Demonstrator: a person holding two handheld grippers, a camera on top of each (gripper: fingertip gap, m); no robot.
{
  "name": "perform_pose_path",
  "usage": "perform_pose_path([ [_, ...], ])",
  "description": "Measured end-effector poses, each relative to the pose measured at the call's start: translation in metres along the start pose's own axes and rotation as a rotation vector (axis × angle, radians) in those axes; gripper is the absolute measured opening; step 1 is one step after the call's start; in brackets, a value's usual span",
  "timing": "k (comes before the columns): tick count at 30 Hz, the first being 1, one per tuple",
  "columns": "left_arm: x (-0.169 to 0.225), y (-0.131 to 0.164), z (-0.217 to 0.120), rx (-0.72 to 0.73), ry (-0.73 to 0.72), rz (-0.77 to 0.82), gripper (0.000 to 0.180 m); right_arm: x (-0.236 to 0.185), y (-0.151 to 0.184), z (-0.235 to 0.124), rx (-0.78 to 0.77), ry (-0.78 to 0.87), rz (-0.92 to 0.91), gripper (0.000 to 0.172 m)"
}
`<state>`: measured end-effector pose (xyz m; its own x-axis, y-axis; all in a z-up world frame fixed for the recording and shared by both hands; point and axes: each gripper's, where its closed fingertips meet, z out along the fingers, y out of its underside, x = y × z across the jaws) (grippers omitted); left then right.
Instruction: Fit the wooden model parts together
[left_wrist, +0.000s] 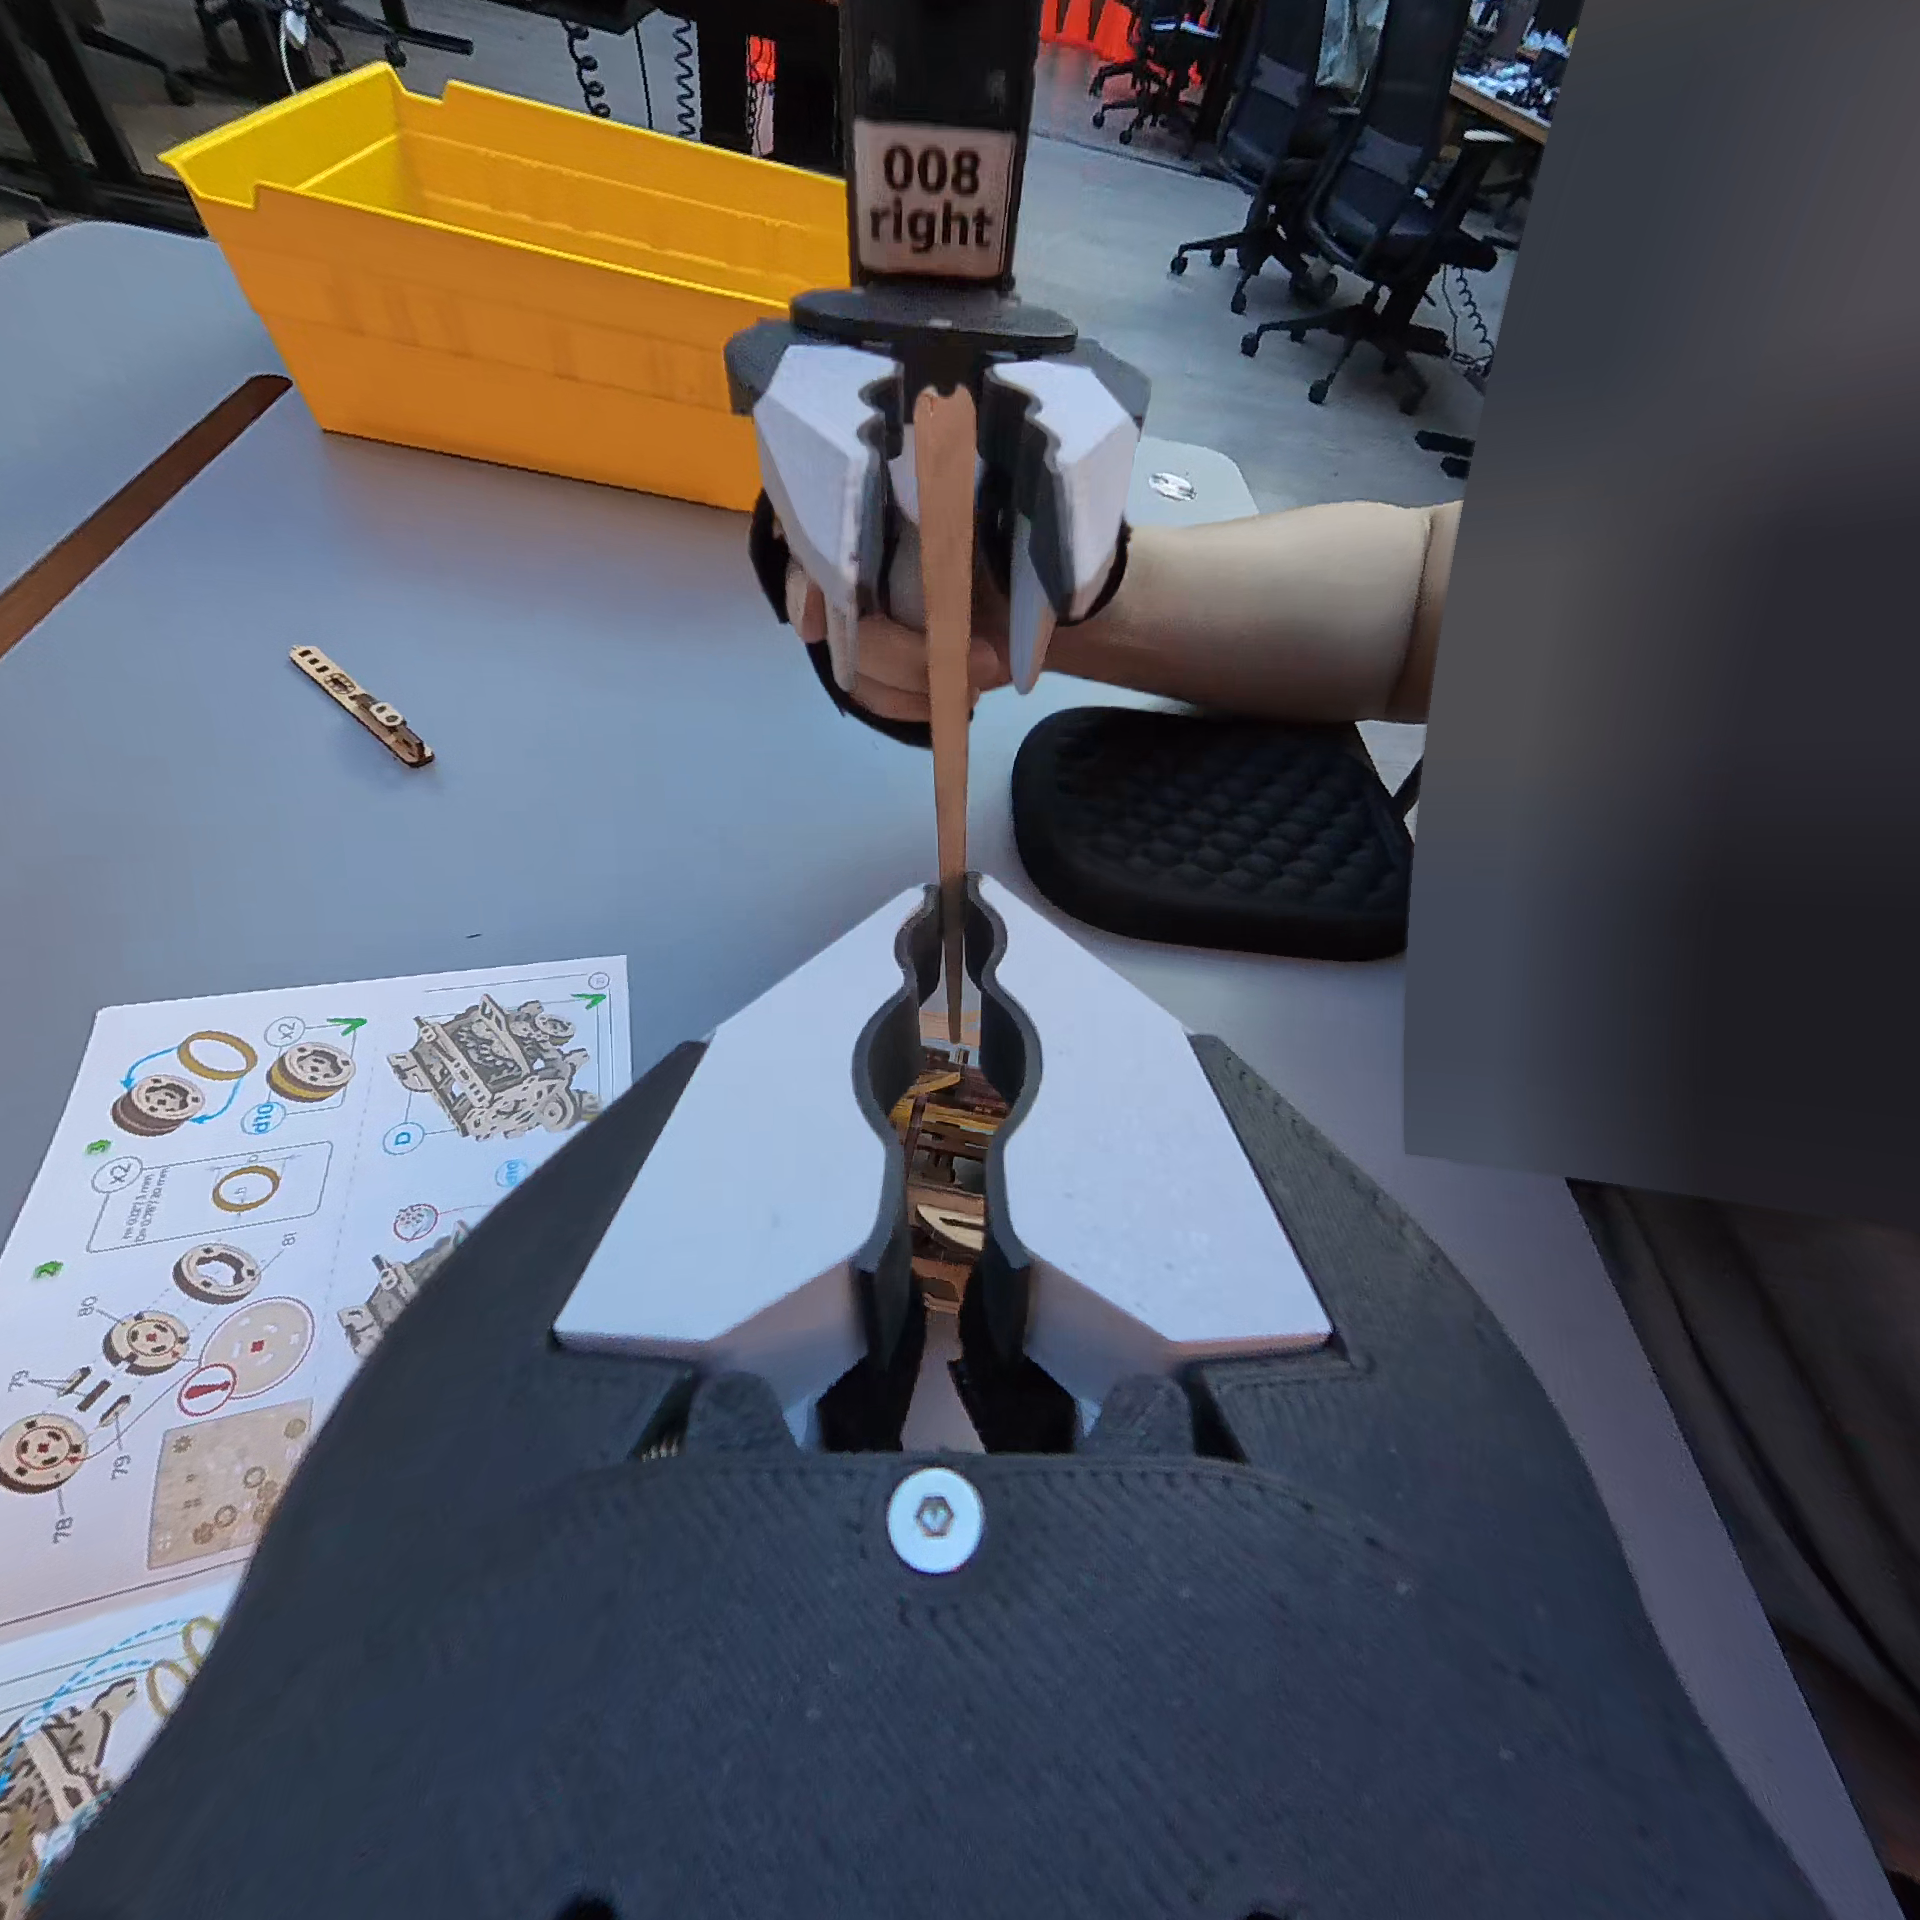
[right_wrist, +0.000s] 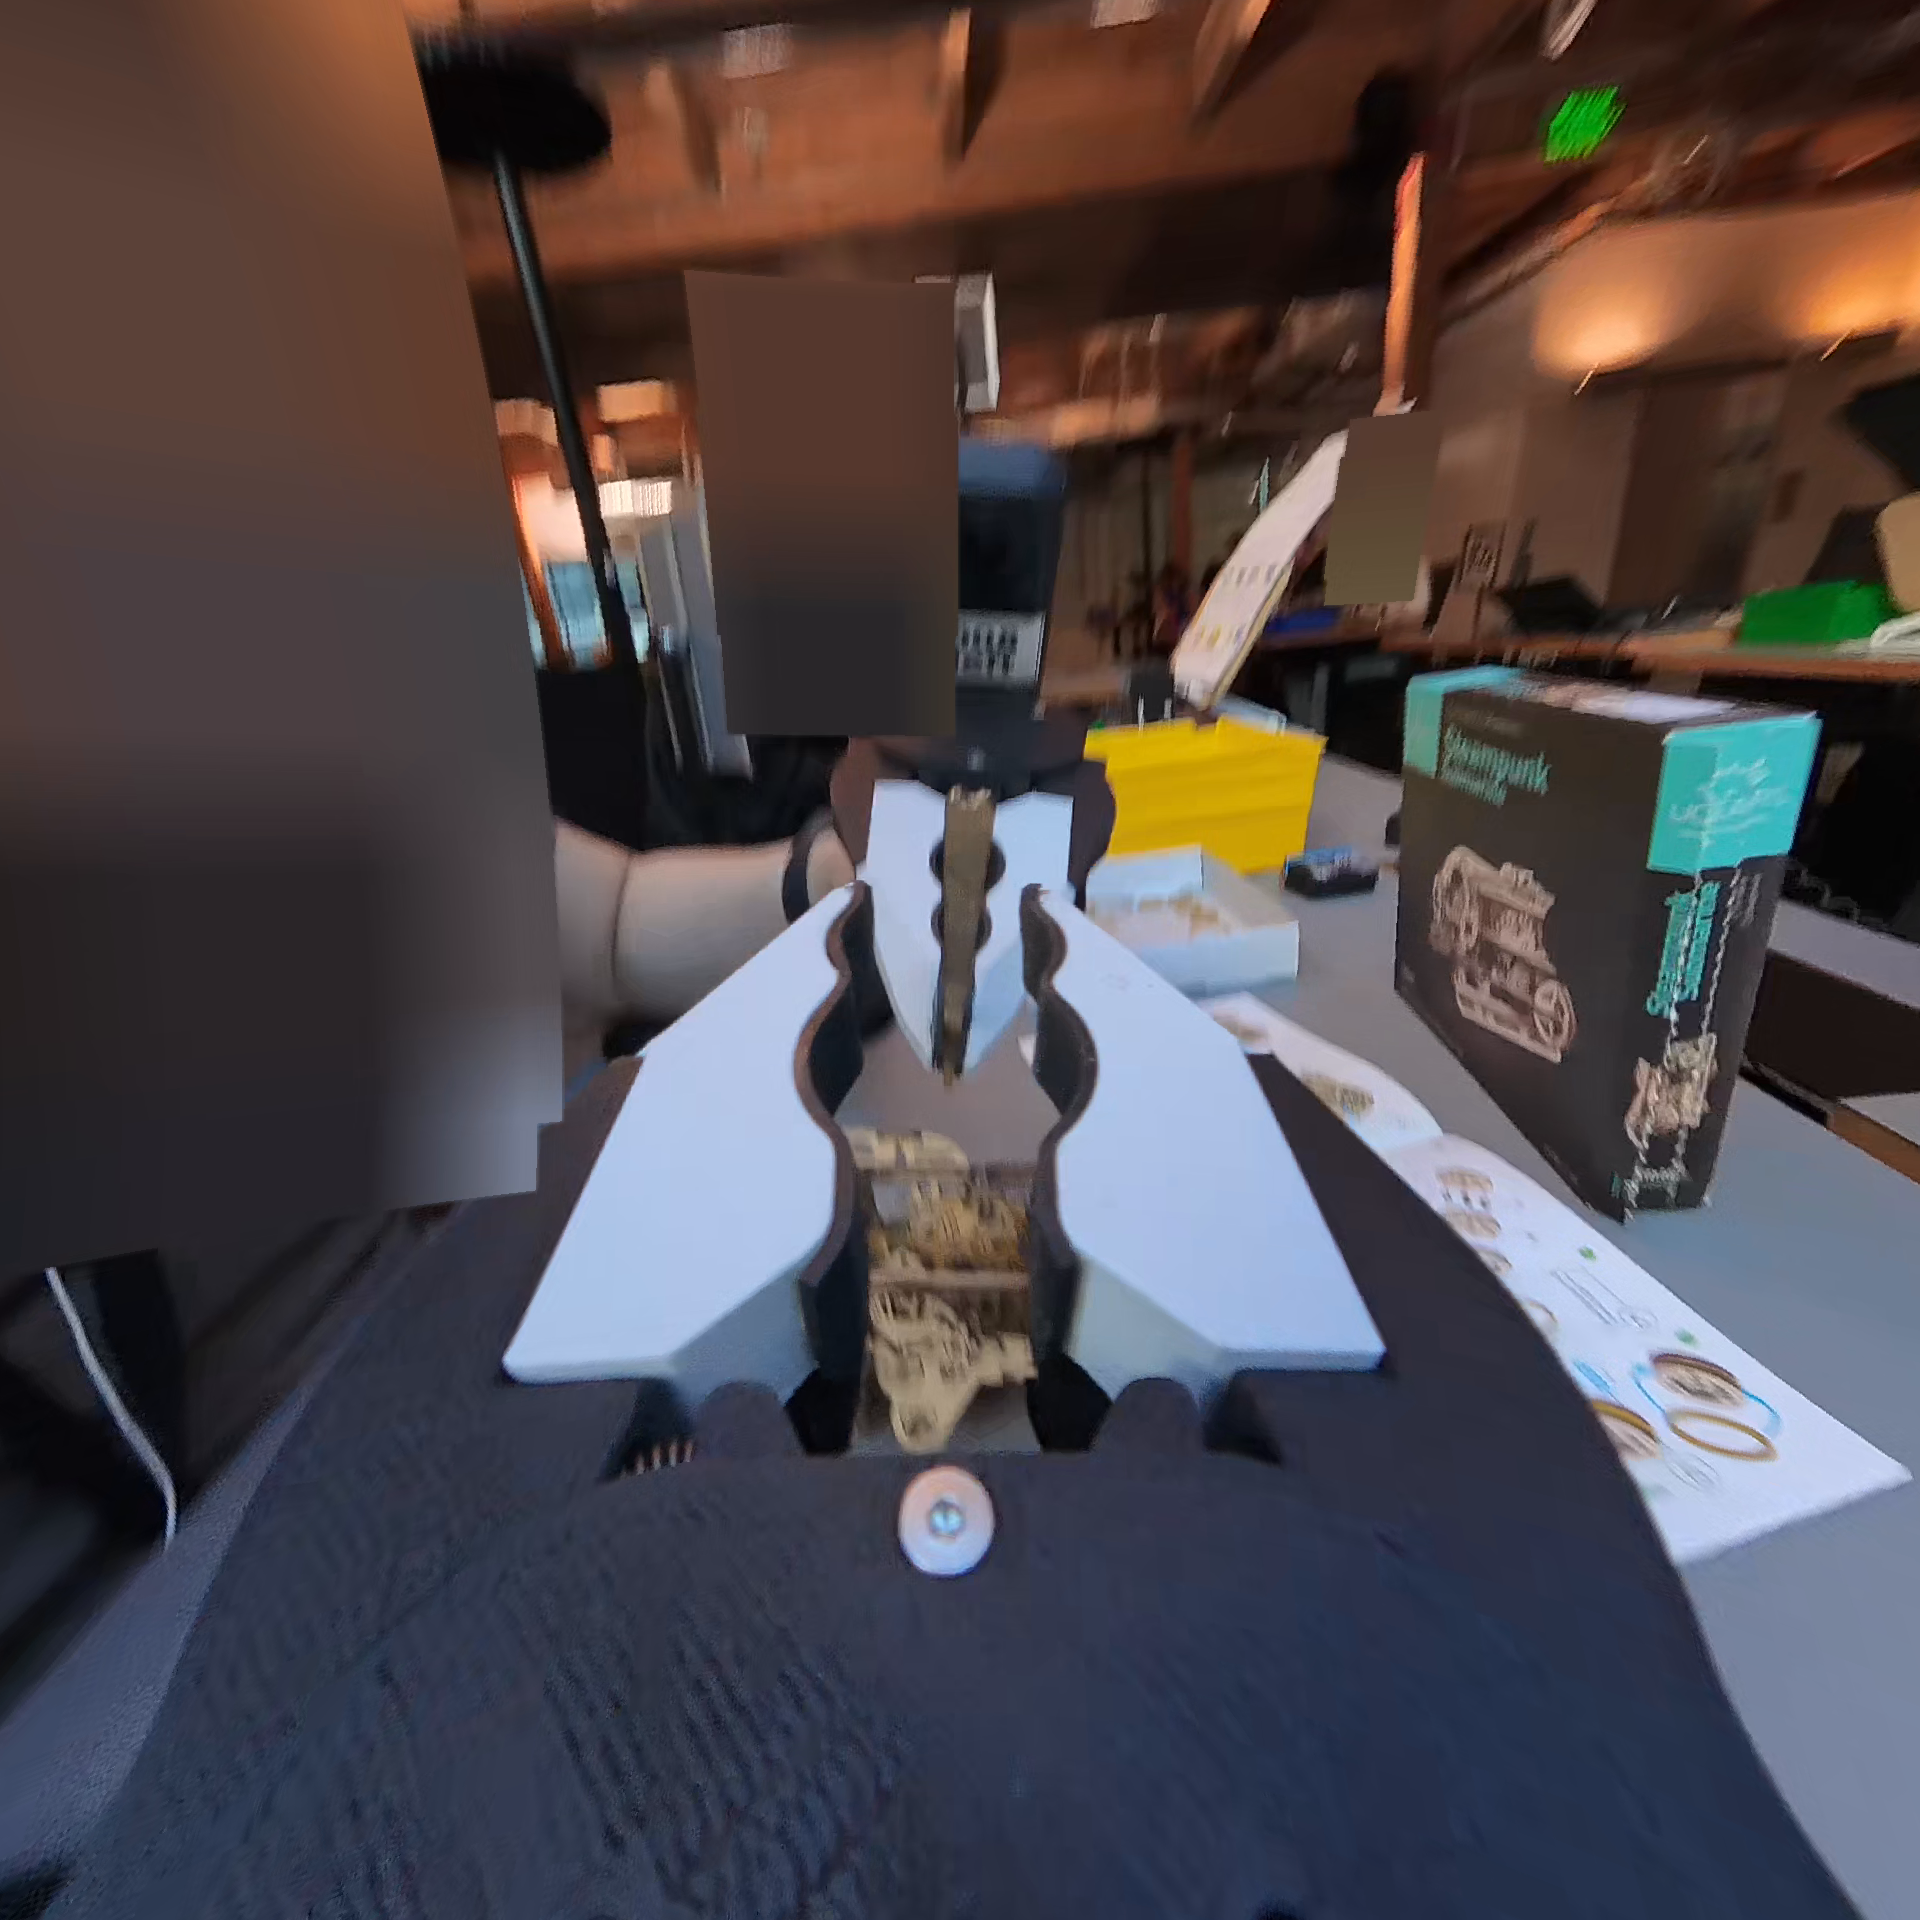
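1. Step in hand: bringing a part to the build. The left claw is clamped on a thin wooden part (seen edge-on, so its shape is unclear).
2. The right claw faces it with fingers apart, gripping nothing.
3. The wooden model sits on the surface directly below both claws, mostly hidden by them.
4. Next move, I'd judge: line the part up with its slot and press in, with the right claw steadying the model. The slot isn't visible.
5. Grey surface, left wrist view: yellow bin at 11 o'clock, loose wooden strip at 10, instruction sheet at 8, black mesh pad at 2.
6. Right wrist view: kit box at 3 o'clock.
7. Room: open workshop, office chairs behind.
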<state>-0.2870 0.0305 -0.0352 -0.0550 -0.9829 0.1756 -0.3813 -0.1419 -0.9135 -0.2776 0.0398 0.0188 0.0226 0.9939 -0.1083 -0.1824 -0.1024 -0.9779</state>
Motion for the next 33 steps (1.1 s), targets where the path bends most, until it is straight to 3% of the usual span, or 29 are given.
perform_pose_path([
  [1,-0.002,0.003,0.000,-0.026,-0.011,-0.002,0.000,0.002,0.009,0.002,-0.085,0.006,-0.034,0.031],
  [6,-0.006,0.022,0.000,-0.172,-0.057,0.044,0.000,0.002,0.036,0.007,-0.460,0.008,-0.231,0.035],
  [10,-0.004,0.026,0.001,-0.222,-0.070,0.072,0.000,0.005,0.049,0.011,-0.624,0.005,-0.337,0.011],
  [21,-0.011,0.032,0.000,-0.251,-0.119,0.096,0.000,0.008,0.051,0.013,-0.654,0.033,-0.244,0.007],
  [33,-0.012,0.036,0.001,-0.272,-0.125,0.101,0.001,0.010,0.060,0.010,-0.728,0.055,-0.282,0.008],
])
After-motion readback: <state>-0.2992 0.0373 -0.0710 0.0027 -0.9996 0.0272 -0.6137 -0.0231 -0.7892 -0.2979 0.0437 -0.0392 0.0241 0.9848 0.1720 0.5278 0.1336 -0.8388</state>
